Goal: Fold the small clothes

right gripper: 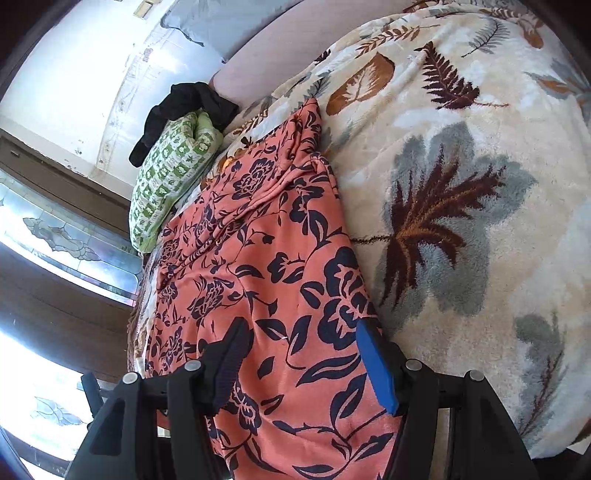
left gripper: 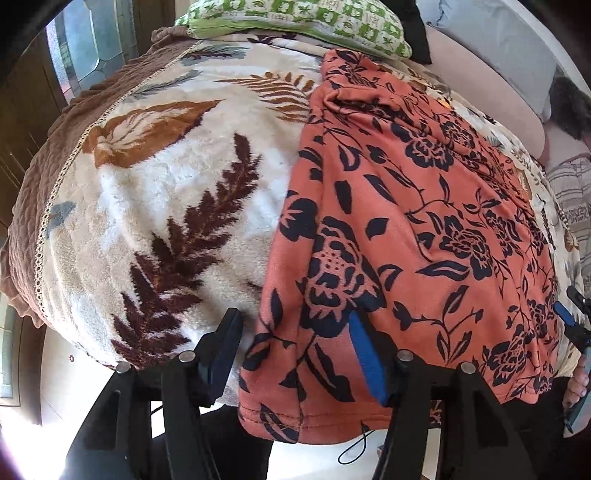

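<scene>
- Garment of coral fleece with navy flowers (left gripper: 406, 221) runs lengthwise away from both grippers on the leaf-patterned plush bed blanket (left gripper: 166, 203).
- Left gripper (left gripper: 295, 350) straddles the near hem corner, fingers apart, not yet pinching.
- Right gripper (right gripper: 301, 365) likewise spread over cloth.

Leaf-patterned fleece blanket (left gripper: 177, 192), green checked pillow (left gripper: 295, 22) at its far end, black cloth (right gripper: 188, 107) beside it.

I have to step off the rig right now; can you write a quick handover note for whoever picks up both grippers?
Left gripper: jaws open, straddling the near left corner of the orange floral garment; not pinched yet.
Right gripper: jaws open over the garment's near right edge; no grip visible.
Garment lies spread lengthwise, wrinkled at the far end, on the leaf-print blanket. Green pillow lies beyond it.
Done: garment laid out.
Left: pinch both near corners, fold.
</scene>
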Demonstrator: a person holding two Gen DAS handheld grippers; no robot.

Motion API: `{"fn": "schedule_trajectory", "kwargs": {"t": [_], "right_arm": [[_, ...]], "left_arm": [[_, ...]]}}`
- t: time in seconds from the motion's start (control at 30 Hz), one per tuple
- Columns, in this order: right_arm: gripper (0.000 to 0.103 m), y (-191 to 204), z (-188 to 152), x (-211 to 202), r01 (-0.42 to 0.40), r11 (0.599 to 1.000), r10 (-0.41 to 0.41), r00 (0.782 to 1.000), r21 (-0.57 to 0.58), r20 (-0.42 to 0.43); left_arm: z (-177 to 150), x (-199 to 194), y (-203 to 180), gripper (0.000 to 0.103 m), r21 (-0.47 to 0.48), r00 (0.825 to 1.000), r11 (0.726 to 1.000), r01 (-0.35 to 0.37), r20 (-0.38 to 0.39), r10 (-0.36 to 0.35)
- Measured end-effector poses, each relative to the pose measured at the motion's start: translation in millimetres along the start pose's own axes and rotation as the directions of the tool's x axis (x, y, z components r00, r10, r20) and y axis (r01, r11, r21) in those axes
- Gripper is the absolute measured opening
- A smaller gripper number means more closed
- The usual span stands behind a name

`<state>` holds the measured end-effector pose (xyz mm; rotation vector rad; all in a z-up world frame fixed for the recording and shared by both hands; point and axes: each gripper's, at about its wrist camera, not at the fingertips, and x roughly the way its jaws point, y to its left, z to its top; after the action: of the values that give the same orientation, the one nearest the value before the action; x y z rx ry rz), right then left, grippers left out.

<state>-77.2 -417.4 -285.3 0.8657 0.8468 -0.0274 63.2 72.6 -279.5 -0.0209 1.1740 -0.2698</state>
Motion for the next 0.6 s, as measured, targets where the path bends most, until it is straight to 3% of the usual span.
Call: {"fn": "schedule_trajectory", "kwargs": {"t": [0.03,0.13,0.23,0.33,0.43,0.53,0.6], "right_arm": [[0.064,0,0,0,0.003,1.0,-0.003,1.0,0.0,0.001],[0.064,-2,0,-2,0.006,1.0,-0.006,1.0,0.011,0.001],[0.064,-7,1,-6,0.009,1.0,-0.009,1.0,0.027,0.013],[0.064,-17,1,-10,0.033,0.998,-0.033,0.999,0.059,0.006],[0.065,-26,-1,-10,0.039,0.995,-0.038,0.999,0.088,-0.023],[0.065,-26,-5,-11,0.047,0.997,-0.046,0.998,0.052,-0.033],[0.066,-22,-10,-6,0.054,0.998,-0.053,0.997,0.012,-0.063]], "left_arm": [[-1,0,-5,0.048,0.024,1.0,1.0,0.002,0.002,-0.002],[-2,1,-17,0.035,0.099,0.998,0.993,-0.065,0.011,0.065],[1,0,-11,0.035,0.076,0.999,0.996,-0.038,0.0,0.038],[3,4,-6,0.051,0.04,1.0,0.999,-0.004,-0.028,0.005],[3,3,-7,0.05,0.062,1.0,0.998,-0.006,-0.023,0.008],[7,4,-7,0.023,0.066,1.0,0.998,-0.019,-0.006,0.019],[9,2,-4,0.011,0.056,1.0,0.998,0.018,-0.002,-0.018]]}}
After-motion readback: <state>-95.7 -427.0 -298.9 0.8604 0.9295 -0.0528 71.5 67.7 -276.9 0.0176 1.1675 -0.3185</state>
